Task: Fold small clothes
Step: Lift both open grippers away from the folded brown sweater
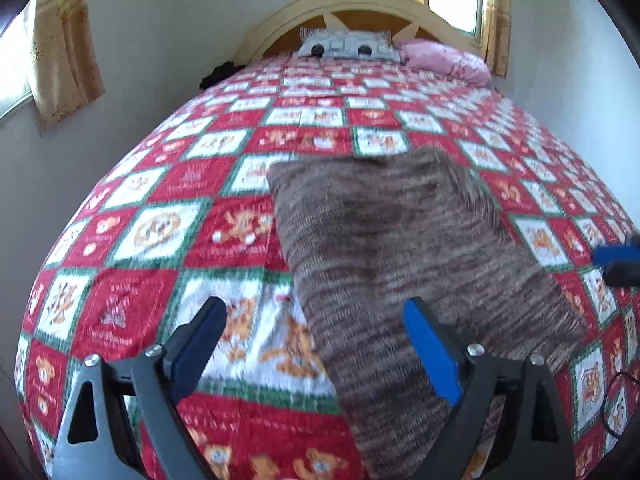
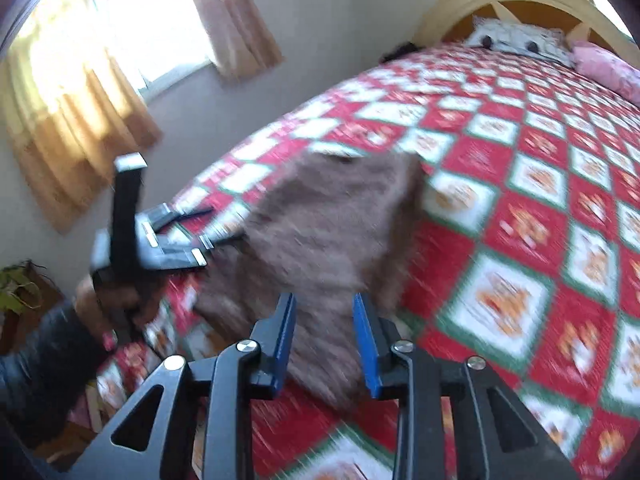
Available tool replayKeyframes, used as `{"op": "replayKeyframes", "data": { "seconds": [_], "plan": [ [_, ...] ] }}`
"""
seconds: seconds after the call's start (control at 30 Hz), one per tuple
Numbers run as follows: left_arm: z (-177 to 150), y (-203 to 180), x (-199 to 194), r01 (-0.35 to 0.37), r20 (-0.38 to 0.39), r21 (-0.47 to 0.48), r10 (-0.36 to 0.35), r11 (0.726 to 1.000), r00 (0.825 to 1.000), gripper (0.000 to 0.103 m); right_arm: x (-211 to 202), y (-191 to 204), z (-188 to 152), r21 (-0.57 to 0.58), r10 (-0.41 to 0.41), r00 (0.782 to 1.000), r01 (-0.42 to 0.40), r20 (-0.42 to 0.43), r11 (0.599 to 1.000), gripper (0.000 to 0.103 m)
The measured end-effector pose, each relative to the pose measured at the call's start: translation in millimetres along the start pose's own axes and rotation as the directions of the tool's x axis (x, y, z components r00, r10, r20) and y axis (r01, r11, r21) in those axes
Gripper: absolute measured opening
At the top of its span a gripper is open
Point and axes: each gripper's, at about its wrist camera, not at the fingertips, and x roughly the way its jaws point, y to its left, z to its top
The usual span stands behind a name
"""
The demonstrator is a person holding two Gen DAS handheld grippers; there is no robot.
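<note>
Left gripper (image 1: 316,322): jaws spread wide, empty, above the near edge of the brown striped knitted garment (image 1: 400,248).
Right gripper (image 2: 325,326): 2 blue-padded fingers apart, holding nothing, low over the garment's near end (image 2: 328,240).
Garment: lies flat as a long rectangle on the red, white and green teddy-bear patchwork bedspread (image 1: 168,232).
Bed surface: bare quilt on all sides of the garment.
Far end: grey patterned pillow (image 1: 346,46), pink pillow (image 1: 444,58), arched cream wooden headboard (image 1: 352,4).
Room: white walls, yellow curtains (image 1: 64,52) at the windows.
</note>
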Motion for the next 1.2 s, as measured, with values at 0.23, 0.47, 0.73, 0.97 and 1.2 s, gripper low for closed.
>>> {"op": "replayKeyframes", "data": {
  "seconds": [0.23,0.47,0.73,0.97,1.2],
  "plan": [
    [-12,-9,8,0.022,-0.032,-0.028,-0.023,0.999,0.999,0.093,59,16,9,-0.027,-0.032,0.998,0.03,-0.058,0.999,0.031],
    [-25,-9,7,0.019,-0.017,-0.058,-0.02,0.998,1.0,0.098,81,-5,-7,0.036,-0.064,0.992,0.069,-0.112,0.997,0.031],
    [-49,-20,-42,-0.045,0.021,-0.057,0.047,0.997,0.999,0.098,29,7,-15,0.078,-0.127,0.992,0.125,0.017,0.989,0.039],
    [-45,-31,-114,-0.019,0.18,-0.072,0.031,0.997,0.983,0.098,-37,55,-26,0.045,-0.245,0.95,0.24,0.194,0.97,0.063],
    [-42,-43,-149,0.009,0.28,-0.061,0.008,0.998,0.96,0.101,-63,89,-42,-0.012,-0.274,0.933,0.285,0.232,0.959,0.063]
  ]
}}
